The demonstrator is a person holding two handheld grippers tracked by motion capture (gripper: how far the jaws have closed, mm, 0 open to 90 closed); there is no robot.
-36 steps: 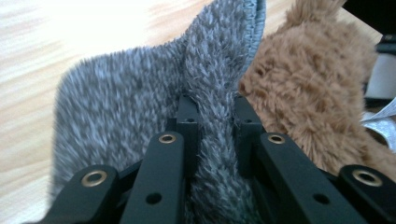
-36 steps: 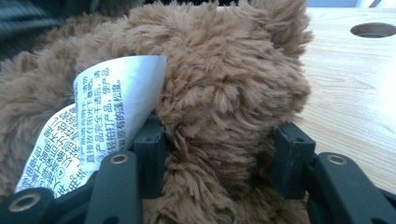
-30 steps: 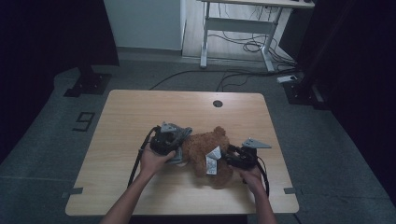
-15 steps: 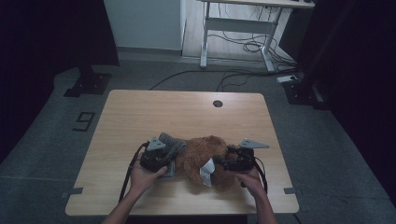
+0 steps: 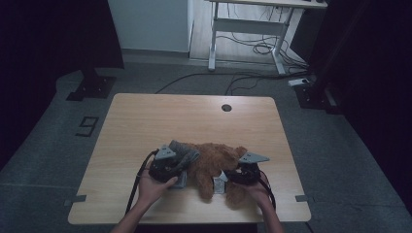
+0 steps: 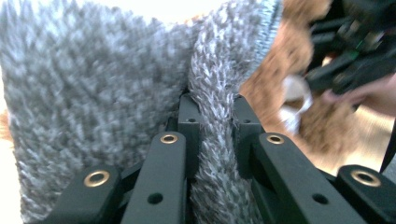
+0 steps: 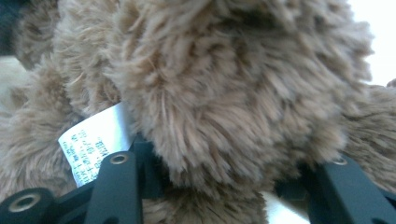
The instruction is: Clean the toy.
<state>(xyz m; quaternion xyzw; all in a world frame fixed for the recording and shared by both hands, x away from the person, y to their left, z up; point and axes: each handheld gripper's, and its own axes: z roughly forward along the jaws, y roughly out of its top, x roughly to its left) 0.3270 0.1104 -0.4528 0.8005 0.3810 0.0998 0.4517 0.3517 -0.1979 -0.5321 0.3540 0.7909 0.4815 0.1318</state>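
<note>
Brown plush toy (image 5: 214, 162) hides right tool's (image 5: 232, 175) tips; label (image 7: 95, 140) half-covered

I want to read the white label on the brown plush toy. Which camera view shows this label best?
The right gripper view: the label is close, with printed lines visible beside the brown plush toy. In the left gripper view it is blurred. In the high view it is a tiny white patch.

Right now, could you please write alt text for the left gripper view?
The left gripper is shut on a fold of grey knitted cloth. Behind it to the right lie a brown plush toy and, blurred, the right gripper.
</note>
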